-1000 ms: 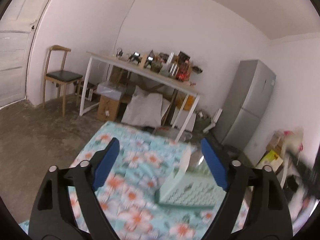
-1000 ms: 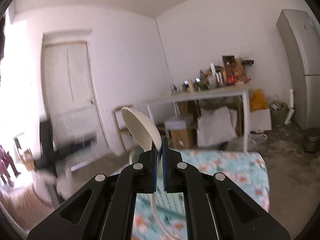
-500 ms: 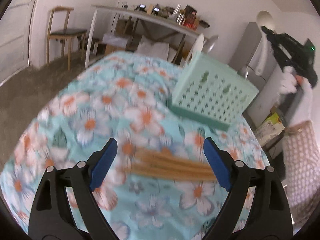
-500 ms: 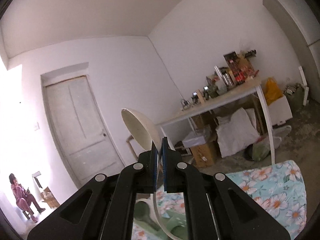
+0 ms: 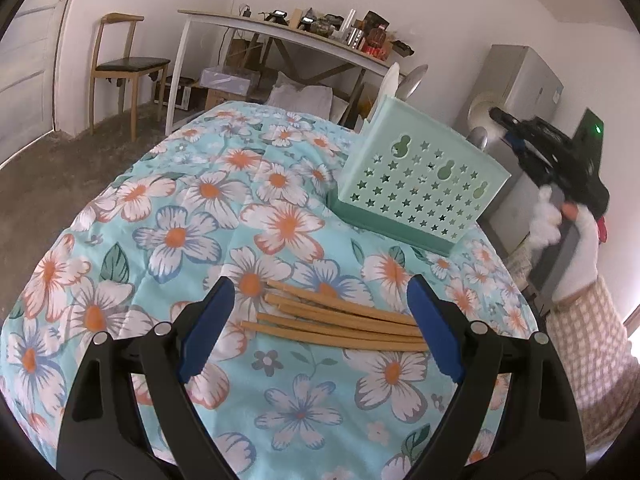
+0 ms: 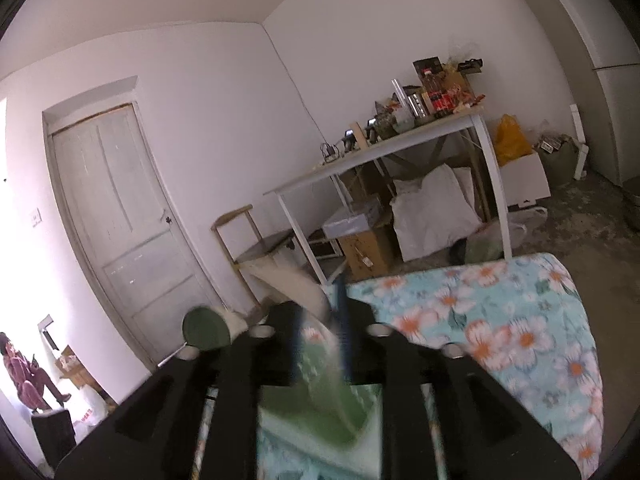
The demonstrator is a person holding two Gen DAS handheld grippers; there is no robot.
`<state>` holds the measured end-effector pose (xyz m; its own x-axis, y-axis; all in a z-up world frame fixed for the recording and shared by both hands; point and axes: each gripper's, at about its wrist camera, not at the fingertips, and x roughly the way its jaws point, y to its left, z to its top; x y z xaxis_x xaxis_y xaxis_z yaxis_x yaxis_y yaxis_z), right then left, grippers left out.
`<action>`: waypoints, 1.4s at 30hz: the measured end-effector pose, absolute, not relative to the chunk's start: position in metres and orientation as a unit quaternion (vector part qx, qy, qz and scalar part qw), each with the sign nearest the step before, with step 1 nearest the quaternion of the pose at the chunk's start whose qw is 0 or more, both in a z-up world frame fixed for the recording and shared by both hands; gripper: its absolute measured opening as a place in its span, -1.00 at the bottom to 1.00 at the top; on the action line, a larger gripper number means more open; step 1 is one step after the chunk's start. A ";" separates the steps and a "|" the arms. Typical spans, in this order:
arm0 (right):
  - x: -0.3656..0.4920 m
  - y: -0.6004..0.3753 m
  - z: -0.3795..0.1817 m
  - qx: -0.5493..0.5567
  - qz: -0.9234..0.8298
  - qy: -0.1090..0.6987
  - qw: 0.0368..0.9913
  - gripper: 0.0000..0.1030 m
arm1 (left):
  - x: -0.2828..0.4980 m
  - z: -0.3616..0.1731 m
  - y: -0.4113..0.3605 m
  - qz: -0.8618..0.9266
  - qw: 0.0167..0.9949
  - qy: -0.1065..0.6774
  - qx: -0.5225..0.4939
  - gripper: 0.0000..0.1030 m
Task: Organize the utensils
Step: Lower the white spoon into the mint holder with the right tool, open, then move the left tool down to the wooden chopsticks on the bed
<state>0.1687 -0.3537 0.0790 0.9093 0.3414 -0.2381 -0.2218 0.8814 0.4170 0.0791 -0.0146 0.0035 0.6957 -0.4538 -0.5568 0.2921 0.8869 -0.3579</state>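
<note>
Between my left gripper (image 5: 316, 328) jaws, spread wide and empty: the wooden chopsticks (image 5: 340, 320), a loose bundle flat on the floral cloth (image 5: 176, 216), not yet gripped. Ahead and right of them stands the mint caddy (image 5: 420, 192), with a few spoon handles already poking out the top. My right gripper (image 6: 320, 340) is over the caddy, jaws opening around a cream ladle (image 6: 292, 280); blur hides whether the pads touch it. Judging by this, spoons nearly done, chopsticks left.
</note>
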 end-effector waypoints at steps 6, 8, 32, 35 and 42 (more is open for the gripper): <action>0.125 -0.365 0.087 0.196 0.122 0.138 0.963 0.28 | 0.073 0.009 -0.014 -0.207 0.914 0.327 -0.119 0.63; 0.107 -0.365 0.092 0.189 0.114 0.134 0.966 0.40 | 0.070 0.010 -0.014 -0.210 0.913 0.327 -0.120 0.63; 0.085 -0.302 -0.042 0.193 0.090 0.469 0.857 0.88 | 0.074 -0.027 -0.020 -0.165 0.889 0.414 -0.109 0.68; 0.081 -0.306 -0.041 0.202 0.100 0.462 0.858 0.88 | 0.073 -0.030 -0.019 -0.174 0.890 0.405 -0.115 0.76; 0.070 -0.329 -0.042 0.267 0.124 0.420 0.858 0.88 | 0.069 -0.033 -0.016 -0.172 0.896 0.385 -0.140 0.77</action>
